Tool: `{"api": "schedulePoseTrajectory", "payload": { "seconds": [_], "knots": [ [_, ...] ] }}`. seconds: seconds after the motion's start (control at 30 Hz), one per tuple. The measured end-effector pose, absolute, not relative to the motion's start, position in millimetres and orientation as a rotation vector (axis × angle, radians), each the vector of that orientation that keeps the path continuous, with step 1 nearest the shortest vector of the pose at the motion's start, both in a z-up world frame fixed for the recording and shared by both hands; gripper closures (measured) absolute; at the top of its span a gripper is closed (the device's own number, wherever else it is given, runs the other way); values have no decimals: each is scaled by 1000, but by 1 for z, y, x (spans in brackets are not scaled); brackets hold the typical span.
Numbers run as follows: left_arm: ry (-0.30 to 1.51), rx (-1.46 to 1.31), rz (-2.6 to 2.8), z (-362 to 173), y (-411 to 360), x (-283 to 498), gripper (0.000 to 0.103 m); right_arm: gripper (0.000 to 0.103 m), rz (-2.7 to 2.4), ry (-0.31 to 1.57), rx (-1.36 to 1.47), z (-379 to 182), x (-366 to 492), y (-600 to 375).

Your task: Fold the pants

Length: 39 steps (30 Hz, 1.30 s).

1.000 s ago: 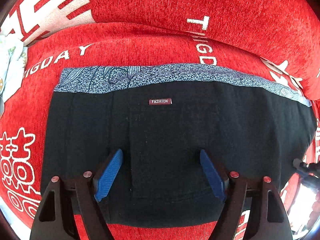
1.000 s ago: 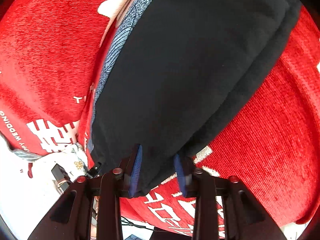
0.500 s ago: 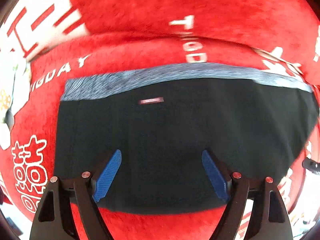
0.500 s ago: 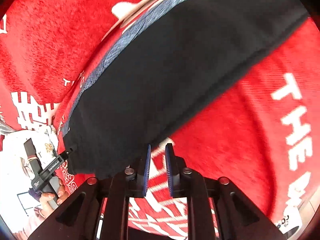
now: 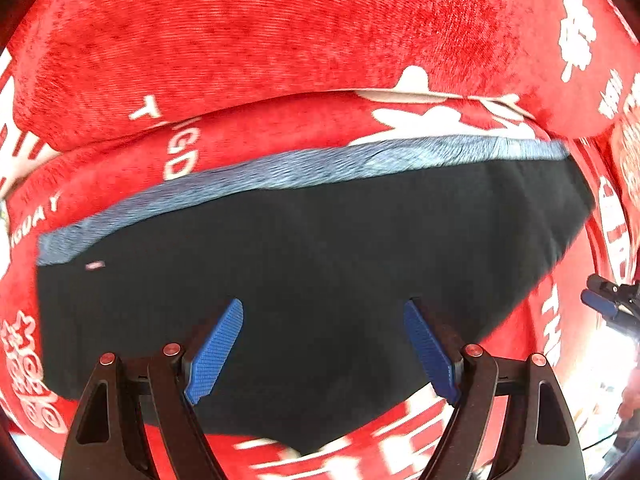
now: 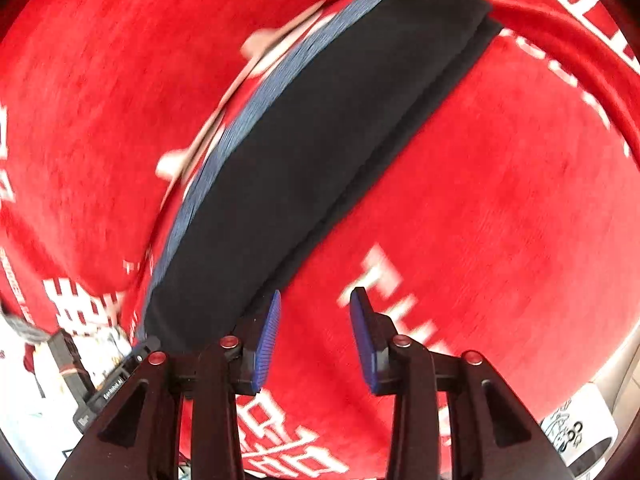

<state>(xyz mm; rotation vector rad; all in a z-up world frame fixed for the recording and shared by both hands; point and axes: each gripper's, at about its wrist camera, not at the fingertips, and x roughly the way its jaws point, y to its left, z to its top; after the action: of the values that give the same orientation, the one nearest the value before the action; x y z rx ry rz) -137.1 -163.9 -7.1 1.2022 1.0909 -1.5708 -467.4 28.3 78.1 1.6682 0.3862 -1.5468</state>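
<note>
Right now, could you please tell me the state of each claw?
Left claw: open, empty, hovering above the folded pants.
Right claw: open, empty, beside the pants' edge over the red cover.

The left black two-finger gripper with blue ribbed pads [image 5: 322,346] hangs above the folded black pants [image 5: 320,264], its jaws spread wide and holding nothing. The right black gripper with blue pads [image 6: 316,334] sits just off the pants' near edge, jaws parted, its left pad [image 6: 267,342] beside the fabric, gripping nothing.
</note>
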Motion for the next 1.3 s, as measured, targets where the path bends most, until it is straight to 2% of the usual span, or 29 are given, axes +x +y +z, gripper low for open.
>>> {"api": "schedulePoseTrajectory", "payload": {
  "seconds": [0.27, 0.43, 0.47, 0.5, 0.63, 0.73, 0.87, 0.93, 1.13, 1.3],
  "knots": [
    [1152, 1137, -1385, -41, -163, -175, 19, 63, -1598, 215, 1699, 80, -615, 0],
    [1094, 1178, -1349, -51, -153, -184, 18, 63, -1539, 143, 1769, 52, -654, -19],
    [1087, 1187, -1349, -51, -153, -185, 18, 72, -1531, 134, 1764, 51, -655, -20],
    [1093, 1191, -1347, -50, -153, -185, 18, 95, -1529, 146, 1751, 53, -654, -23],
    [1094, 1208, -1359, -50, -151, -184, 18, 96, -1525, 316, 1611, 83, -640, -34],
    [1063, 1213, -1372, -49, -145, -183, 18, 96, -1528, 516, 1572, 70, -635, -31],
    [1040, 1238, -1364, -47, -143, -182, 18, 94, -1541, 459, 1589, 61, -641, -21],
    [1050, 1262, -1346, -43, -144, -186, 18, 81, -1588, 443, 1621, 66, -643, -16],
    [1060, 1184, -1451, -11, -146, -214, 18, 81, -1460, 523, 1512, 99, -606, -24],
    [1022, 1194, -1519, -23, -169, -262, 18, 81, -1281, 650, 1380, 80, -541, -88]
  ]
}}
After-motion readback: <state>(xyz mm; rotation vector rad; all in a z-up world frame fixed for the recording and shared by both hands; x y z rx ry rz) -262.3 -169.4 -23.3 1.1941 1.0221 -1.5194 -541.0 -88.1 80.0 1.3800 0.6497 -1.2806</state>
